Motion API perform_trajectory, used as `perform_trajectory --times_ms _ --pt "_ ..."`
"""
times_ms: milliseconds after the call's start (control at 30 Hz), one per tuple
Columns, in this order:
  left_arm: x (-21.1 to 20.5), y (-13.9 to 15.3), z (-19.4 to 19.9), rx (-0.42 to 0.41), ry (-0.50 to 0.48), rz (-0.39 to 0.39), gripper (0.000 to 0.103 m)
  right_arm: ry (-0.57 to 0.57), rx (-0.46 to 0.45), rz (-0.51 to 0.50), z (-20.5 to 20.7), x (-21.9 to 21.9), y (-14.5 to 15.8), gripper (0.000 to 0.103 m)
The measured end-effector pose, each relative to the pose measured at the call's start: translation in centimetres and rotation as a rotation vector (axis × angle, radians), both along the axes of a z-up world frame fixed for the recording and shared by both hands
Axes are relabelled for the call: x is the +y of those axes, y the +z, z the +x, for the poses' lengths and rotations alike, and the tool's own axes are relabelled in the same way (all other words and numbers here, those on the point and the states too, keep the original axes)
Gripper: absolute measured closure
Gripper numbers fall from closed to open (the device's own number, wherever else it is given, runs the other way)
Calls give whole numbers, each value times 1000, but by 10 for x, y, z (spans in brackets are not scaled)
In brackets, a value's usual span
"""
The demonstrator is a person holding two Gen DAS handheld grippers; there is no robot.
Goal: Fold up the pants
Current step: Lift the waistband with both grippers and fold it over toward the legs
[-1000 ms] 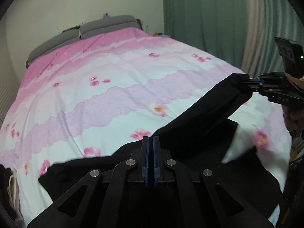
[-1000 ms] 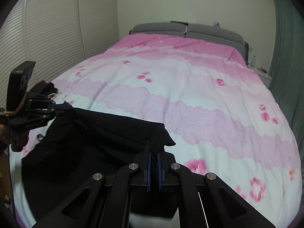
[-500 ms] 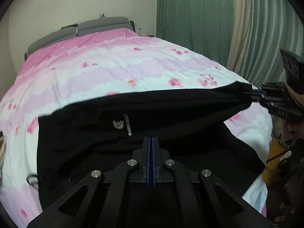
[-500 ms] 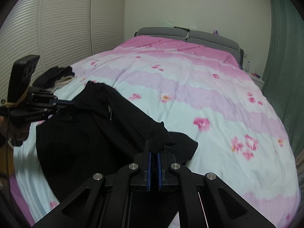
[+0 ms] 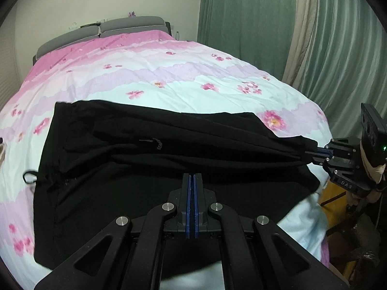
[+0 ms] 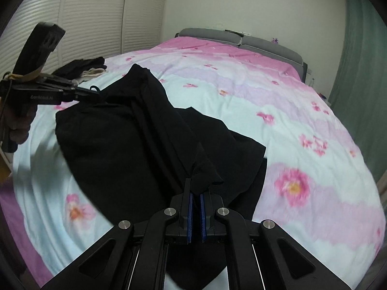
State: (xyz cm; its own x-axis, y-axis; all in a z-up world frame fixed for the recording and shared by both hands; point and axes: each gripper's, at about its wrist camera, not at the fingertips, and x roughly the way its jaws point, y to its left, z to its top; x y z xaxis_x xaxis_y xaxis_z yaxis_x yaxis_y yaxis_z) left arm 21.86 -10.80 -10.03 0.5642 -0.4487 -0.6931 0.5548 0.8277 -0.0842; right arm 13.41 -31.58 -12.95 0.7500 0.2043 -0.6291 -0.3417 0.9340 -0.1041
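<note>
Pants (image 5: 169, 159), black and loosely spread, lie across the foot end of the bed (image 5: 169, 77), over its pink and pale blue flowered cover. Left tongs (image 5: 192, 186) are clenched on the near edge of the dark cloth, their blue pads pressed together with fabric between them. Right tongs (image 5: 314, 151) grasp a bunched end of the pants out at the bed's right edge, so a taut fold of cloth runs from that grip back across the garment. Seen from the right side, a peak of fabric (image 6: 202, 166) rises from between those pads. A drawstring loop (image 5: 30, 177) hangs off the pants' left side. Beyond, a small heap of dark and cream clothes (image 6: 84, 68) sits by the slatted doors (image 6: 84, 19); green curtains (image 5: 254, 24) hang opposite.
</note>
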Motion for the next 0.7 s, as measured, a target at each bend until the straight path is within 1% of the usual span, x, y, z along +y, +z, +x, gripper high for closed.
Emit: perform_trajectory --times_ms 67,167,200,333,467,533,567,600,633,667,700 --pt "-1 -2 -9 5 -1 -5 98 -13 -3 5 -11 -2 -2 98" --pt "-2 -5 -21 11 -11 -11 98 -30 -14 -36 -27 -1 -6 98" --pt "-4 -6 -23 14 -13 -13 98 -34 -5 -46 -30 -2 -9 98" --pt "-13 -15 -26 41 -20 -19 98 -59 40 -43 -31 -12 -30 98" --pt "-13 -24 -24 81 -5 -23 98 -52 60 -40 -30 -9 -50 97" --pt "-11 -26 -23 91 4 -19 95 -58 56 -44 -31 -6 -53 96" --pt "-10 -26 -23 92 8 -15 93 -61 53 -36 -32 -6 -54 90" --pt "-9 -26 -23 92 14 -11 86 -68 53 -28 -33 -7 -54 79" --pt "-8 -25 -23 90 21 -9 77 -81 57 -22 -33 -8 -54 71" --pt "-6 -24 -24 86 26 -9 72 -106 55 -26 -32 -9 -52 57" --pt "-4 -23 -25 81 31 -12 63 -121 48 -26 -33 -11 -50 52"
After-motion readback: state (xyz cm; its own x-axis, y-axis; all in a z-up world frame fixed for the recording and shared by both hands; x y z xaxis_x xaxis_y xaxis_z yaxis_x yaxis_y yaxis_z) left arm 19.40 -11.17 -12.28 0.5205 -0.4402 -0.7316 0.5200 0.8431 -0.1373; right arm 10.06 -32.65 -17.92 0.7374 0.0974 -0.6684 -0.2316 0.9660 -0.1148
